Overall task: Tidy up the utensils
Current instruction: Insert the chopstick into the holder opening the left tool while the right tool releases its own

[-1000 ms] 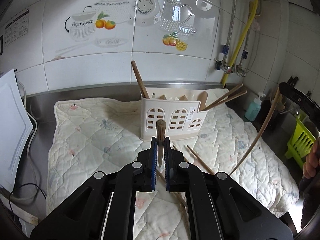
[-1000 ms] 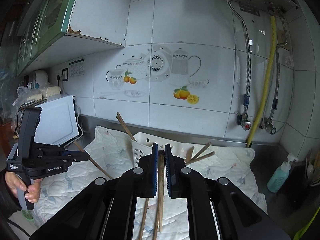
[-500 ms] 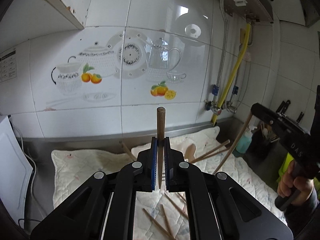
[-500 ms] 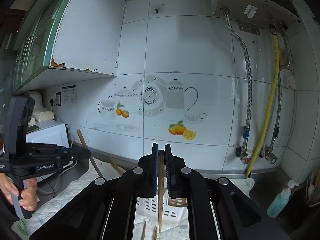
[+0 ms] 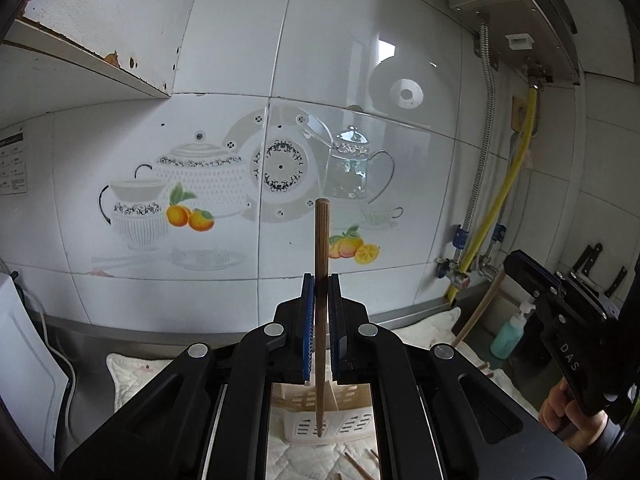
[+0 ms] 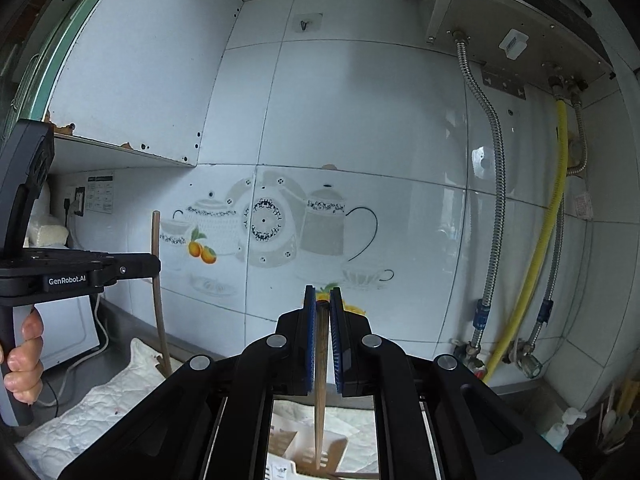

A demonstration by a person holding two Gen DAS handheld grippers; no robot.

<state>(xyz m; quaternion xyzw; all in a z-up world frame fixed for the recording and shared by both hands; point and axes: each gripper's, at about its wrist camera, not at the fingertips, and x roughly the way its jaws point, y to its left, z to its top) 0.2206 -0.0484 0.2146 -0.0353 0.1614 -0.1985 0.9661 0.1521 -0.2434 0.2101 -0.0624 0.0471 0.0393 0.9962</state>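
Here, both grippers' fingers clenched on upright chopsticks, left chopstick (image 5: pixel 321 280) (tip down) over holder (image 5: pixel 320 424), right chopstick (image 6: pixel 320 380) likewise vertical.

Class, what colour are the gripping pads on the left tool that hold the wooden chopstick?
Blue pads on the left tool, gripping the brown chopstick; clearest in the left wrist view.

The utensil holder (image 5: pixel 324 420) shows only between the black arms.

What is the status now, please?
Left gripper shut on chopstick. Right gripper shut on another chopstick. Both above caddy; nothing blocking.
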